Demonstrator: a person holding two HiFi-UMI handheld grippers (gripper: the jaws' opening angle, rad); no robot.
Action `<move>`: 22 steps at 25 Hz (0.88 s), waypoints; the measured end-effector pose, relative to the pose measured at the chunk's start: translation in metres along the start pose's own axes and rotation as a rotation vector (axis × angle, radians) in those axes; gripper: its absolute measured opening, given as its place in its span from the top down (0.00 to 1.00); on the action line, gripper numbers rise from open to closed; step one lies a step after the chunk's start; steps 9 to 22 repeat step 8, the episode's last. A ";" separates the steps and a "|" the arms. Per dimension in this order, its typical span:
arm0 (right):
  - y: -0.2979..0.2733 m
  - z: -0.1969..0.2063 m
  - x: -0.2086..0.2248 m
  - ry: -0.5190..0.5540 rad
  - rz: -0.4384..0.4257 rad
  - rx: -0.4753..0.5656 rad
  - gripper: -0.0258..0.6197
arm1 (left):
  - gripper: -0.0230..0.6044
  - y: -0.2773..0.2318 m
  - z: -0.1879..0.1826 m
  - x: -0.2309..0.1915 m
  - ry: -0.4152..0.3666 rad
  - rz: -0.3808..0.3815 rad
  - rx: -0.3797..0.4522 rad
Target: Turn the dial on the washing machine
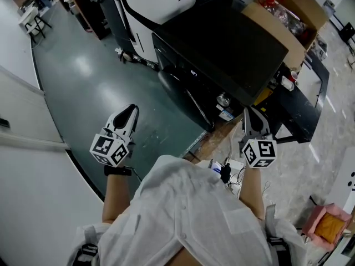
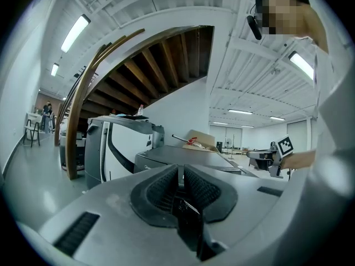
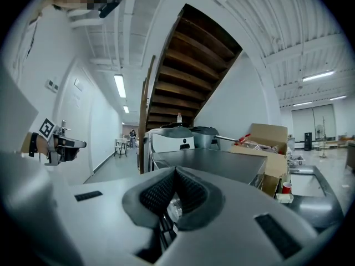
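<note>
Now we hold both grippers in front of the washing machine (image 1: 222, 43), which has a dark flat top. Our left gripper (image 1: 132, 111) hangs over the green floor (image 1: 83, 71), well apart from the machine. In the left gripper view its jaws are pressed together with nothing between them. Our right gripper (image 1: 248, 112) sits near the machine's front edge. The silver dial (image 1: 223, 100) is on the front panel, just beside this gripper but not touching it. In the right gripper view the jaws meet at their tips, and the shiny dial (image 3: 173, 209) shows low behind them. A cardboard box (image 1: 280, 24) stands against the machine's far side.
</note>
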State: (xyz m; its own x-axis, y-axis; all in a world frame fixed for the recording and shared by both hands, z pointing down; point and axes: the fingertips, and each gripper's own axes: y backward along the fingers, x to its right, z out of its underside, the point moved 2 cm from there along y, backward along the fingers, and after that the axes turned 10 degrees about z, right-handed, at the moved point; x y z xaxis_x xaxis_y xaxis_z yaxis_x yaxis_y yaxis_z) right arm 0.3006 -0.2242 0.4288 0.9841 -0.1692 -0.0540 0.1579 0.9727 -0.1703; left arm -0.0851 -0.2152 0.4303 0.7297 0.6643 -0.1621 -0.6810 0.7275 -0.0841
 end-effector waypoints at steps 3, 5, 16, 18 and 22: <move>0.003 0.000 0.004 -0.012 0.003 0.002 0.96 | 0.90 -0.008 0.000 0.012 -0.005 0.036 -0.017; 0.007 0.002 0.005 -0.018 0.005 -0.004 0.96 | 0.90 -0.009 0.000 0.019 -0.006 0.054 -0.029; 0.012 0.004 0.004 -0.023 -0.001 -0.013 0.96 | 0.90 -0.008 -0.002 0.025 -0.005 0.065 -0.036; 0.012 0.004 0.004 -0.023 -0.001 -0.013 0.96 | 0.90 -0.008 -0.002 0.025 -0.005 0.065 -0.036; 0.012 0.004 0.004 -0.023 -0.001 -0.013 0.96 | 0.90 -0.008 -0.002 0.025 -0.005 0.065 -0.036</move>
